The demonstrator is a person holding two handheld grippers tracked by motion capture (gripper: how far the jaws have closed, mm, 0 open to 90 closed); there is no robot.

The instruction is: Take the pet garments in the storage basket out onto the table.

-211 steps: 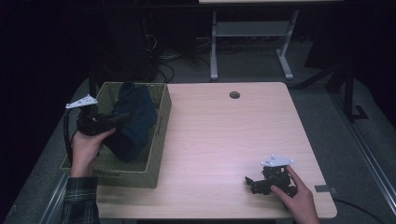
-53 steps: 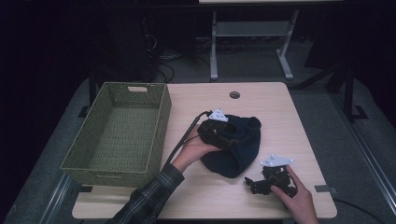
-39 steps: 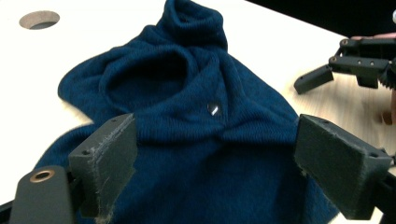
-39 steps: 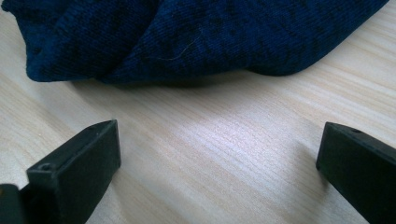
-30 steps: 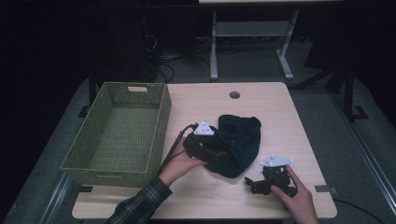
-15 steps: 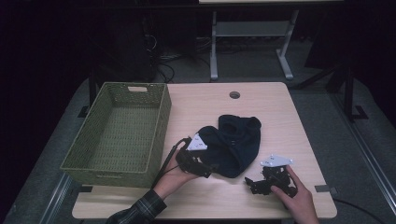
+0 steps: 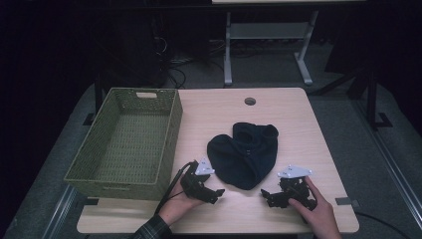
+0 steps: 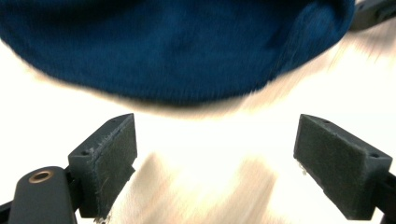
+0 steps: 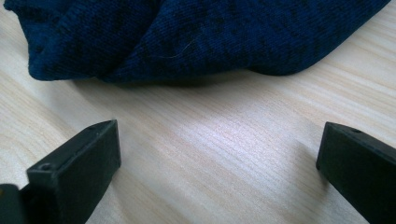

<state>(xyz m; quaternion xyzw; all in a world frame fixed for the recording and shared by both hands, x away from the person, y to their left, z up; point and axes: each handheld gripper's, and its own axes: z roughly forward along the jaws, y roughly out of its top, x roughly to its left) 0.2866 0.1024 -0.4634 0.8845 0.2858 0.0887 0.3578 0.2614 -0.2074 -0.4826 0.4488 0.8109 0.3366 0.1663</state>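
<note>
Your two black two-jaw grippers, left [image 7: 215,191] and right [image 7: 267,195], grey three-cornered top plates, black trailing cable, your plaid sleeve [image 7: 152,230]

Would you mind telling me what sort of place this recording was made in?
Probably a lab or workshop set up for recording, not a home: a bare wooden table with a cable hole, loose cables on the grey floor behind, and a metal stand in a dark room.

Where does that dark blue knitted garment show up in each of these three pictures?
High view: the dark blue knitted garment lies mid-table, right of the green woven basket.
Left gripper view: blurred, it spans the top, beyond the open jaws.
Right gripper view: it runs along the top edge, beyond the open jaws.
Shared landmark: the light wooden tabletop under it.
</note>
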